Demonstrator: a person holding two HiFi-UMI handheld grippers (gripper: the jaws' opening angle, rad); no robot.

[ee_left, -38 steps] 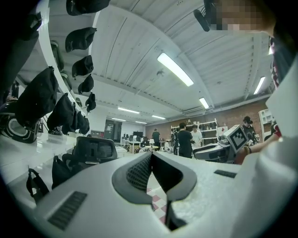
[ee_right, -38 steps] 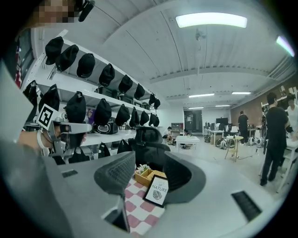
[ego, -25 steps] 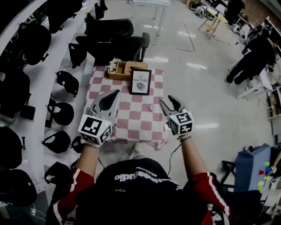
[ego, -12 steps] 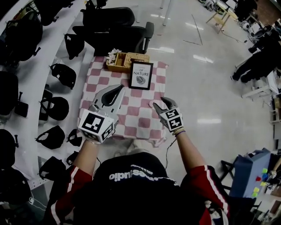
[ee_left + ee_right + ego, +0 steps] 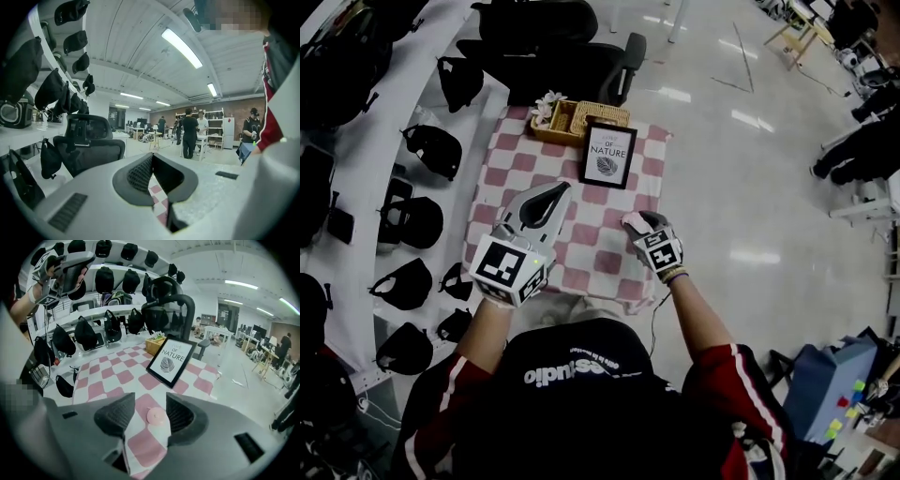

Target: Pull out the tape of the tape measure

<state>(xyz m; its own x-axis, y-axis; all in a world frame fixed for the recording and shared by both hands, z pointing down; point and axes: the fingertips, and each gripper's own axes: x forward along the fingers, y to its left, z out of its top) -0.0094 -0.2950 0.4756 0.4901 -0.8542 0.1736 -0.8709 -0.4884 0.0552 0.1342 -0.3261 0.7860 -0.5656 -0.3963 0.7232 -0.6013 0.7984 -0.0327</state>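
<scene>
Pink tape measure (image 5: 156,416), seemingly flat-side up, between right gripper's (image 5: 151,398) parted jaws

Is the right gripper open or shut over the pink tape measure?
Open: the right gripper's jaws stand apart; the pink tape measure lies on the checked cloth, seen between them.

The person wears a black top (image 5: 609,412) with white letters and red sleeves (image 5: 724,373) with white stripes; the left gripper (image 5: 562,188) and the right gripper (image 5: 642,221) are grey, with black ribbed pads (image 5: 115,416) and a black-and-white marker cube (image 5: 508,270) each.
</scene>
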